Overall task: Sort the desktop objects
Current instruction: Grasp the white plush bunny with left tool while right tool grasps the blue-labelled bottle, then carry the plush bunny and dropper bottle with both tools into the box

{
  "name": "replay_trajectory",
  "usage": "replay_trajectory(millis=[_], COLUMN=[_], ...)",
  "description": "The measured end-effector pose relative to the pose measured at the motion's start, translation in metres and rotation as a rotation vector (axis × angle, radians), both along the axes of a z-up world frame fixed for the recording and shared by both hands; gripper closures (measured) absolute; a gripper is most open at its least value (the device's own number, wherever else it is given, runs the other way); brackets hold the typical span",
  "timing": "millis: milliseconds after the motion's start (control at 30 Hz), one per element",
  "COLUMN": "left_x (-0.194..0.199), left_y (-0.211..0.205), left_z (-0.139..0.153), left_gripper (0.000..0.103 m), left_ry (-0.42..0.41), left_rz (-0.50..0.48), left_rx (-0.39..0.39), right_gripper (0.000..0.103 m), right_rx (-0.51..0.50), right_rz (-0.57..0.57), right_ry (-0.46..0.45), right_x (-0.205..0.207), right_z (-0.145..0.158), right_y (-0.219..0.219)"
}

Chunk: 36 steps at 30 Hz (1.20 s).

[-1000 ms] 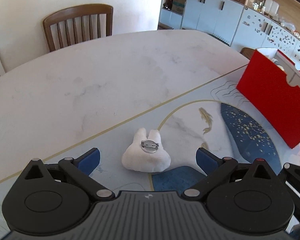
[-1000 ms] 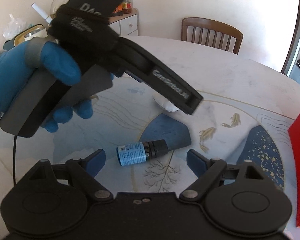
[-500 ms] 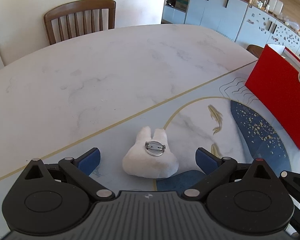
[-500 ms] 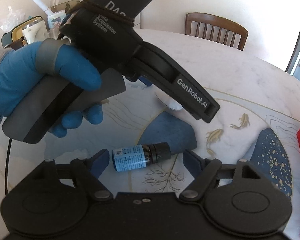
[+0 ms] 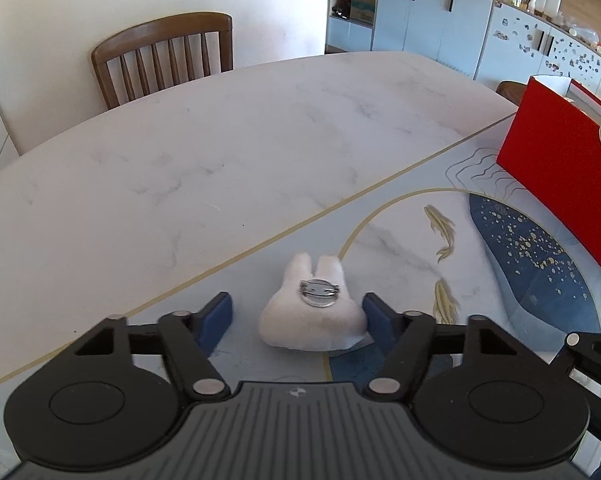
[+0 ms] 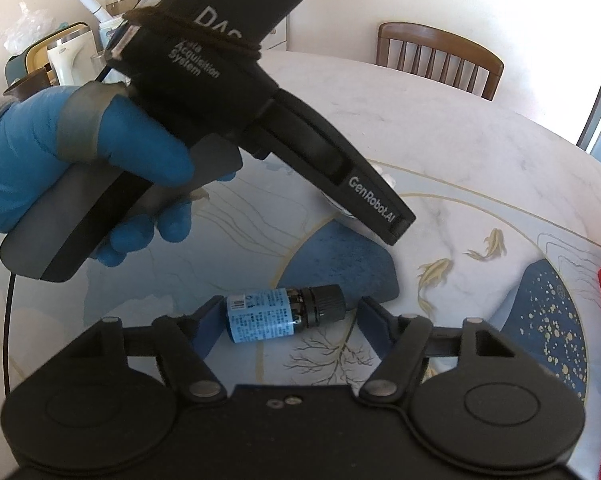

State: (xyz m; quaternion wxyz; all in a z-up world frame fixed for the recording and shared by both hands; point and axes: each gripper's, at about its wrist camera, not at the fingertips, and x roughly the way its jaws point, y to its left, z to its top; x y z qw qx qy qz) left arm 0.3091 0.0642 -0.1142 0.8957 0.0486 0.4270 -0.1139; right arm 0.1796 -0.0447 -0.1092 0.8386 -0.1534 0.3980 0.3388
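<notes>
We keep the left claw (image 5: pixel 296 314) spread low around the white plush brooch (image 5: pixel 314 316), well left of the red box (image 5: pixel 560 168) on the desk (image 5: pixel 220 152), ready to pinch, while our right claw (image 6: pixel 286 316), seemingly still unclosed, brackets the small blue-labelled bottle (image 6: pixel 278 314) nearer us.

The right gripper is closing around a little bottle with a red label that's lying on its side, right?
Not quite. The little bottle has a blue label, not red; the right wrist view shows it. The rest holds: it lies on its side between the fingers of the right gripper, with its dark cap pointing toward the right finger.
</notes>
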Motion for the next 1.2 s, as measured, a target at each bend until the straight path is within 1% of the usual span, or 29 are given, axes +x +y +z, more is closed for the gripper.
replay_trajectory(millis=[33,100,133,167,300,467,800,933,1033,1200], left_x=[0.0,-0.001,-0.001,-0.001,-0.006,-0.013,-0.041,-0.055,-0.066,-0.082], left_y=[-0.001,-0.003,-0.003,-0.003,-0.003,-0.001,-0.01,-0.016,-0.022,-0.033], left_z=[0.0,0.001,0.002,0.003,0.004,0.007,0.016,0.021,0.024,0.032], left_gripper=[0.041,0.049,0.049,0.049,0.05,0.05,0.051,0.051,0.051,0.051], left_ry=[0.0,0.001,0.004,0.007,0.017,0.028,0.028,0.034,0.041,0.05], left_rz=[0.001,-0.001,-0.004,-0.005,-0.003,0.03,0.056,0.069,0.079,0.097], left_rx=[0.007,0.02,0.018,0.016,0.009,-0.004,-0.035,-0.051,-0.065,-0.084], right_gripper=[0.034,0.036,0.04,0.041,0.041,0.041,0.041,0.041,0.041,0.041], right_rx=[-0.003,-0.009,-0.009,-0.007,-0.007,-0.01,-0.015,-0.004,0.012,0.046], right_rz=[-0.001,-0.004,-0.002,0.003,0.003,-0.037,-0.123,-0.152,-0.169,-0.175], right_ry=[-0.003,-0.007,-0.006,-0.003,0.001,0.005,0.032,0.039,0.04,0.036], right_x=[0.0,0.0,0.0,0.0,0.002,0.007,0.012,0.026,0.011,0.006], right_z=[0.0,0.0,0.0,0.001,0.001,0.002,0.003,0.005,0.01,0.023], right_y=[0.0,0.002,0.003,0.004,0.004,-0.005,-0.044,-0.059,-0.074,-0.095])
